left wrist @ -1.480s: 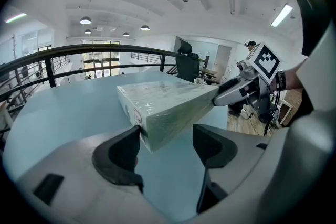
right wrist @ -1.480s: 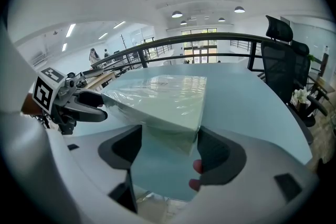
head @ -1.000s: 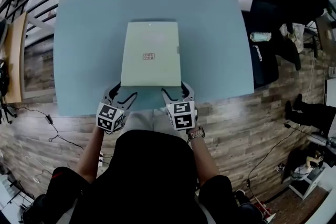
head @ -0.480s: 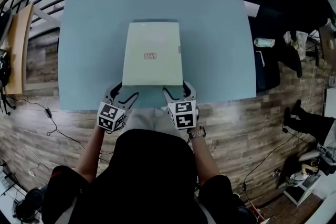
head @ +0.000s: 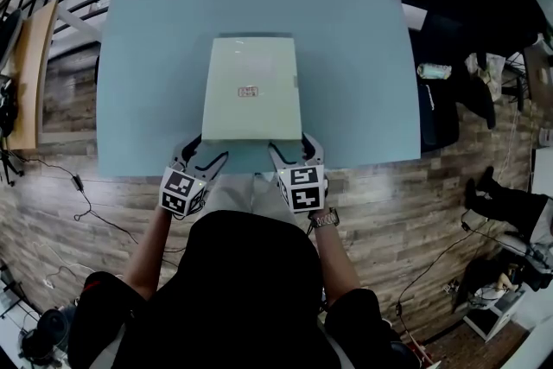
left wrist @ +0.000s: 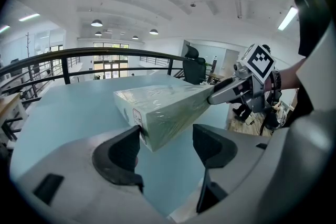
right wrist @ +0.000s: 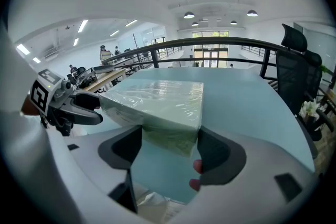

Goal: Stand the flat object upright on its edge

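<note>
Left tongs (head: pixel 205 152) and right tongs (head: pixel 291 146) gape at near corners of the box (head: pixel 251 91); clamp evenly, then tilt up.

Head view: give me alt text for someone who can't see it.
A pale green box lies flat on a light blue table, seen from above. The left tool and right tool sit at its near edge, one at each corner, jaws open.

Left gripper (head: pixel 200 153), right gripper (head: pixel 292 149), both angled down, jaws apart
</note>
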The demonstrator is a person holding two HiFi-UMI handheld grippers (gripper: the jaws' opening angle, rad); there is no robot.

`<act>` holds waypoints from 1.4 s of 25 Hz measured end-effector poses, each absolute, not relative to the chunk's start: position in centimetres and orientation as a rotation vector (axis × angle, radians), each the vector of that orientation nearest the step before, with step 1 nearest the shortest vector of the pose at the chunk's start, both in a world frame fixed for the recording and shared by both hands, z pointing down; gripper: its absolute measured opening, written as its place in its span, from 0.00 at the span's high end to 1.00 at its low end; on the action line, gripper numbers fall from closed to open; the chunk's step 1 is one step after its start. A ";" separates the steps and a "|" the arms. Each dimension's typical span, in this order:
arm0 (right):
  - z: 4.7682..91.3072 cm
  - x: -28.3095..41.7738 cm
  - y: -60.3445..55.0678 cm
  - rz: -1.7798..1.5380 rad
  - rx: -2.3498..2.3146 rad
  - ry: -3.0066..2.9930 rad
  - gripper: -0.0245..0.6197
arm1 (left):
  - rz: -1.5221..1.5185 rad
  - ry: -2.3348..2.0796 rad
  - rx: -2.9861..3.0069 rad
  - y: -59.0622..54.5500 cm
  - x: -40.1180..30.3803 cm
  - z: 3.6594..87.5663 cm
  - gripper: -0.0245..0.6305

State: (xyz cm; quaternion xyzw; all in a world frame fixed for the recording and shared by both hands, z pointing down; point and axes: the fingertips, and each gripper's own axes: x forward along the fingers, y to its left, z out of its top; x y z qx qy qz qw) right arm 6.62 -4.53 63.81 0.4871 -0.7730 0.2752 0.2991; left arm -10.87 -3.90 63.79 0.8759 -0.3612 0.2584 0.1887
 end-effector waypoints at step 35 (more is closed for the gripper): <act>59.9 6.3 -4.5 0.661 1.286 -2.168 0.46 | 0.679 -1.035 2.509 -3.6 -11.0 60.1 0.48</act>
